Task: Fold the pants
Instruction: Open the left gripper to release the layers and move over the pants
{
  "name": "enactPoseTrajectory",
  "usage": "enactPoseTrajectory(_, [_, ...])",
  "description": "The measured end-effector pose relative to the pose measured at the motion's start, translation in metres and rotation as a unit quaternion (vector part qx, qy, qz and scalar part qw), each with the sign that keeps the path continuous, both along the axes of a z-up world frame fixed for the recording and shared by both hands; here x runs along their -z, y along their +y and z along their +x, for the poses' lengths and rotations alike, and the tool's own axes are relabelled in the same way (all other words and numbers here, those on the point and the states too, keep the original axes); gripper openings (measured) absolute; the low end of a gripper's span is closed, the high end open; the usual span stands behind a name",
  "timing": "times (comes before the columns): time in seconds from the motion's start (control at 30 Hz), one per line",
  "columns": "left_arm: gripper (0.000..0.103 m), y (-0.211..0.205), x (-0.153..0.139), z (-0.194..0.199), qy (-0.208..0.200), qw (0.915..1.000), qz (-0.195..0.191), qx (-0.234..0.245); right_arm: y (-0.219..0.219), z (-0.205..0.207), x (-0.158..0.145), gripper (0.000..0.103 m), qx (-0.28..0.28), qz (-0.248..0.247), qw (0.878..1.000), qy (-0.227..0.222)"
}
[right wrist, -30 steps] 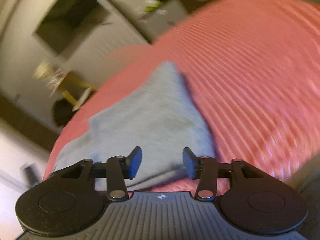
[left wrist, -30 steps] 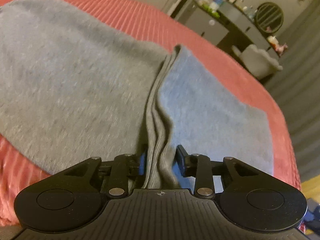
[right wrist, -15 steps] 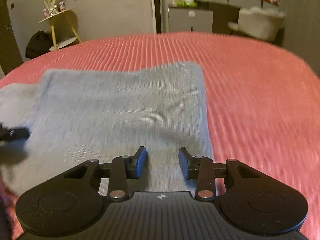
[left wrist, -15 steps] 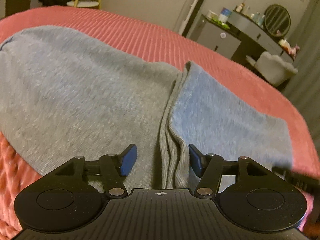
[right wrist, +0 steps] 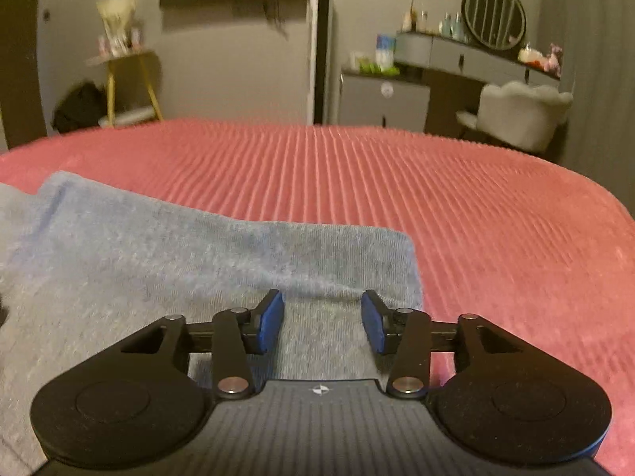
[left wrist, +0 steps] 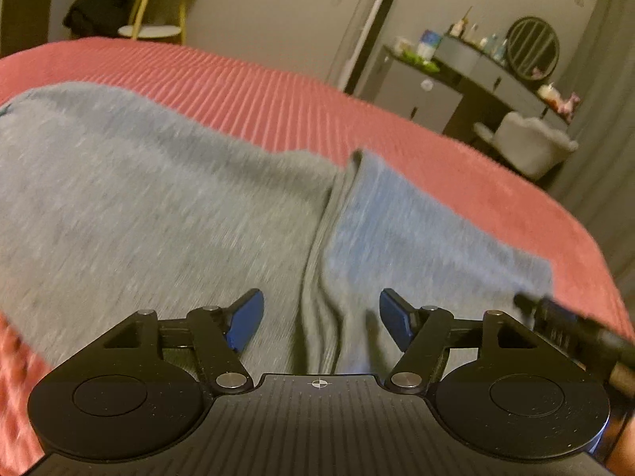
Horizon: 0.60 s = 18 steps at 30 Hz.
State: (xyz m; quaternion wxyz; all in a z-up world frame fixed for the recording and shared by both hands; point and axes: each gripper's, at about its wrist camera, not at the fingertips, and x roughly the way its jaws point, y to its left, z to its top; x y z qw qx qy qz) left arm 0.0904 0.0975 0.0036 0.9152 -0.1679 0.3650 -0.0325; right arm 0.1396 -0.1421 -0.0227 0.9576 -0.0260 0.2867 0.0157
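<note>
Grey pants [left wrist: 139, 206] lie spread on a red ribbed bedspread [left wrist: 258, 91]. A ribbed band of the cloth [left wrist: 317, 309] runs up between the jaws of my left gripper [left wrist: 320, 323], which are opening; the blue pads stand clear of it on both sides. In the right wrist view the pants' right end [right wrist: 198, 261] lies flat. My right gripper [right wrist: 322, 323] hovers over its near right corner, jaws opening, with cloth below but nothing pinched. The right gripper's dark tip [left wrist: 571, 325] shows at the right edge of the left wrist view.
The bedspread [right wrist: 436, 206] stretches far to the right of the pants. Beyond the bed stand a yellow-legged side table [right wrist: 127, 79], a grey cabinet [right wrist: 381, 99], a dresser with a round mirror [right wrist: 494, 14] and a pale chair [right wrist: 524, 113].
My left gripper has let go of the ribbed band and its jaws have spread wide. My right gripper has rolled level and come down over the pants' right end.
</note>
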Motion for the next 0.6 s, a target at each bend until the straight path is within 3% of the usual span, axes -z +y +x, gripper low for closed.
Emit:
enactPoseTrajectory(0.1, [0.08, -0.005, -0.001, 0.031, 0.011, 0.9997, 0.0, 0.022, -0.006, -0.01, 0.004, 0.063, -0.011, 0.031, 0.999, -0.011])
enactPoseTrajectory(0.2, [0.082, -0.013, 0.009, 0.062, 0.052, 0.9978, -0.005, 0.04, -0.003, -0.008, 0.005, 0.068, -0.022, 0.013, 1.0, -0.005])
enactPoseTrajectory(0.23, [0.077, -0.015, 0.01, 0.068, 0.059, 0.9972, -0.003, 0.046, -0.001, -0.01, 0.005, 0.069, -0.022, 0.008, 1.0, -0.005])
enactPoseTrajectory(0.3, [0.045, -0.015, 0.003, 0.064, 0.029, 0.9978, 0.001, 0.059, -0.002, -0.012, 0.006, 0.071, -0.024, 0.014, 1.0, -0.001])
enactPoseTrajectory(0.33, [0.043, -0.01, -0.001, 0.059, 0.018, 0.9982, 0.002, 0.057, -0.003, -0.015, 0.006, 0.072, -0.023, 0.022, 0.999, -0.001])
enactPoseTrajectory(0.4, [0.046, 0.015, -0.009, 0.044, -0.002, 0.9991, -0.031, 0.028, -0.006, -0.021, 0.008, 0.073, -0.024, 0.031, 0.999, -0.001])
enactPoseTrajectory(0.43, [0.061, 0.036, -0.013, 0.034, -0.012, 0.9985, -0.054, -0.003, -0.006, -0.024, 0.008, 0.073, -0.025, 0.031, 0.999, -0.003])
enactPoseTrajectory(0.5, [0.079, 0.081, -0.022, 0.013, -0.016, 0.9929, -0.089, -0.078, -0.006, -0.024, 0.008, 0.074, -0.023, 0.028, 0.999, -0.002])
enactPoseTrajectory(0.6, [0.08, 0.154, -0.025, -0.03, -0.036, 0.9759, -0.148, -0.157, -0.004, -0.023, 0.006, 0.075, -0.023, 0.027, 0.999, 0.003])
